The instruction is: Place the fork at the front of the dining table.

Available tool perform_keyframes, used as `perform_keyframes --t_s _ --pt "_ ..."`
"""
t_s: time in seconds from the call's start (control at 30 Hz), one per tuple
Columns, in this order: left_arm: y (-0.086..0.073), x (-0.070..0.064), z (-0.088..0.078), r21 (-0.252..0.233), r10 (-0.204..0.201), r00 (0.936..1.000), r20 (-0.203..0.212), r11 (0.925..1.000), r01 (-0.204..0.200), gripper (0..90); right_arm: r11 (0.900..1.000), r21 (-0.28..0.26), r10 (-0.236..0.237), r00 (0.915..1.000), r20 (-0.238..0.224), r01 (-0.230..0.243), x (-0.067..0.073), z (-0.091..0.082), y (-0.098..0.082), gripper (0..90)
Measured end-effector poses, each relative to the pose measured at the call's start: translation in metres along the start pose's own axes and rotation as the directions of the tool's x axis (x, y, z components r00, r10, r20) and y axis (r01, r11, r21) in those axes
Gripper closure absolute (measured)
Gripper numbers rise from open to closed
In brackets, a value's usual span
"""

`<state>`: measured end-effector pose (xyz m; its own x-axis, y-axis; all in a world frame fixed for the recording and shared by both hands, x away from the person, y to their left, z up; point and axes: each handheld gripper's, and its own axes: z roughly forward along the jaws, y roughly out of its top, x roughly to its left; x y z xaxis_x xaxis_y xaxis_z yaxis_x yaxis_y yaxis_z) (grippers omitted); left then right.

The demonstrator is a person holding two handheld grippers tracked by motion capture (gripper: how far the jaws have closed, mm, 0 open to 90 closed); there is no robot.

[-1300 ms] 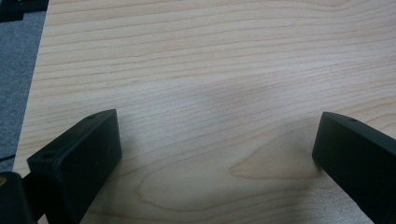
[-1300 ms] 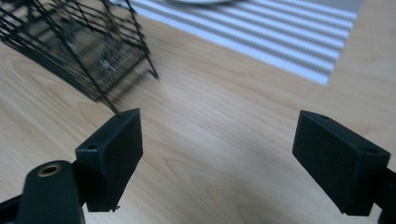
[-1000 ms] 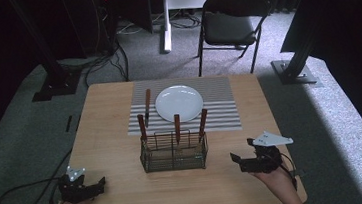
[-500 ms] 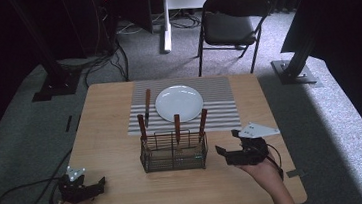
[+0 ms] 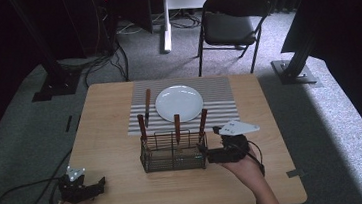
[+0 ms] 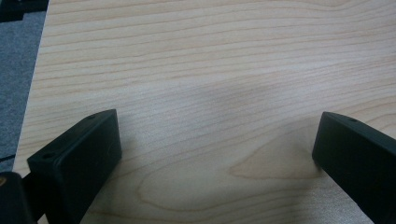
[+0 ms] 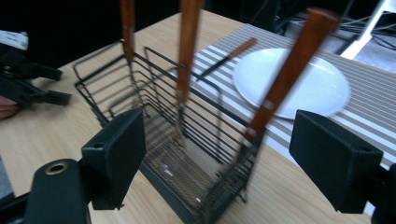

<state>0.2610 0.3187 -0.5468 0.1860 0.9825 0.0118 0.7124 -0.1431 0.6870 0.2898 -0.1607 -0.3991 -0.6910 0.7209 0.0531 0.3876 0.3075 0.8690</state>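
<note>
A white plate (image 5: 179, 103) sits on a striped placemat (image 5: 219, 103); a black folding chair (image 5: 232, 24) stands beyond the table (image 5: 107, 139).

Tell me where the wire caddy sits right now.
In the high view the wire caddy stands mid-table, just in front of the striped placemat and white plate, with the right tool at its right end.

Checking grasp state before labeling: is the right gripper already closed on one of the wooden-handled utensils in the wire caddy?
No: the right gripper has its jaws wide apart in front of the wire caddy, gripping nothing.
</note>
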Motion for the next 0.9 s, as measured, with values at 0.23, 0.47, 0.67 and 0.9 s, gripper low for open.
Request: perform_keyframes --t_s 0.23,0.47,0.67,0.9 --pt "0.000 0.000 0.000 0.000 0.000 1.0000 0.000 1.0000 0.000 1.1 1.000 -0.002 -0.014 0.9999 -0.010 0.014 0.013 0.017 0.012 19.9" --pt "0.000 0.000 0.000 0.000 0.000 1.0000 0.000 1.0000 0.000 1.1 1.000 0.008 -0.012 0.9999 -0.005 0.012 0.023 0.037 0.023 24.6" --pt "0.000 0.000 0.000 0.001 0.001 1.0000 0.000 1.0000 -0.001 1.1 1.000 0.023 0.010 0.9984 0.055 -0.011 0.033 0.051 0.027 31.3" --pt "0.000 0.000 0.000 0.001 0.001 1.0000 0.000 1.0000 -0.001 1.1 0.999 0.018 0.045 0.9849 0.167 -0.048 0.047 0.067 0.028 37.9"
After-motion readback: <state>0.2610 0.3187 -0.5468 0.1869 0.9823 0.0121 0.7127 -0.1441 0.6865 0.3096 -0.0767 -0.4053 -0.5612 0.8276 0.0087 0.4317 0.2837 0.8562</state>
